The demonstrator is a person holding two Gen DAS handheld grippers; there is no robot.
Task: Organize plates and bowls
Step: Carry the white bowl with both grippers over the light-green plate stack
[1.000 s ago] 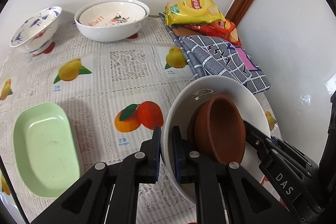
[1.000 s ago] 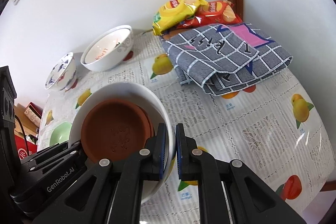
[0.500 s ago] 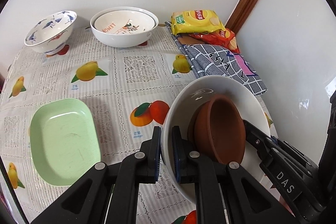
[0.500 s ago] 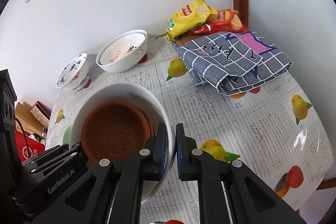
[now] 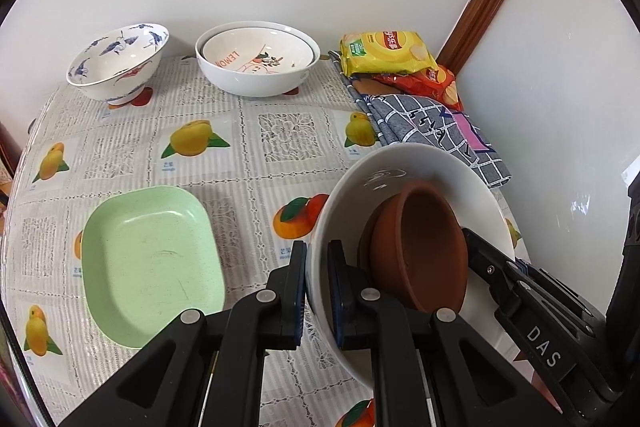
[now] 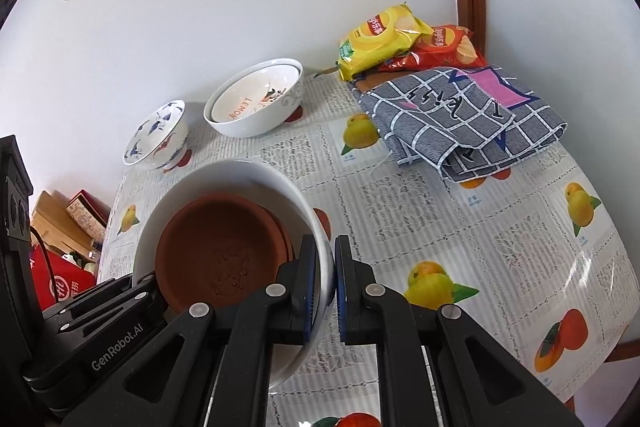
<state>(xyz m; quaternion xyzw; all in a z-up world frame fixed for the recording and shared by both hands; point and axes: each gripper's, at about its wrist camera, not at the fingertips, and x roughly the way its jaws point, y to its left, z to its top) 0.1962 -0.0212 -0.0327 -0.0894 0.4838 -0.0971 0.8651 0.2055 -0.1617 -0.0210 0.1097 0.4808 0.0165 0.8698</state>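
Observation:
Both grippers hold one large white bowl above the table, with brown clay dishes stacked inside. My left gripper is shut on its left rim; my right gripper is shut on its right rim. The white bowl and the clay dishes also show in the right wrist view. A green rectangular dish lies at the front left. A blue-patterned bowl and a white bowl stack marked LEMON stand at the back.
A fruit-print tablecloth covers the table. A folded grey checked cloth and yellow and red snack bags lie at the back right by the wall. Boxes and a red bag sit beyond the table's left edge.
Both grippers have pulled back and up with the white bowl. The bowls at the back and the green dish now look farther off and sit more centrally in view.

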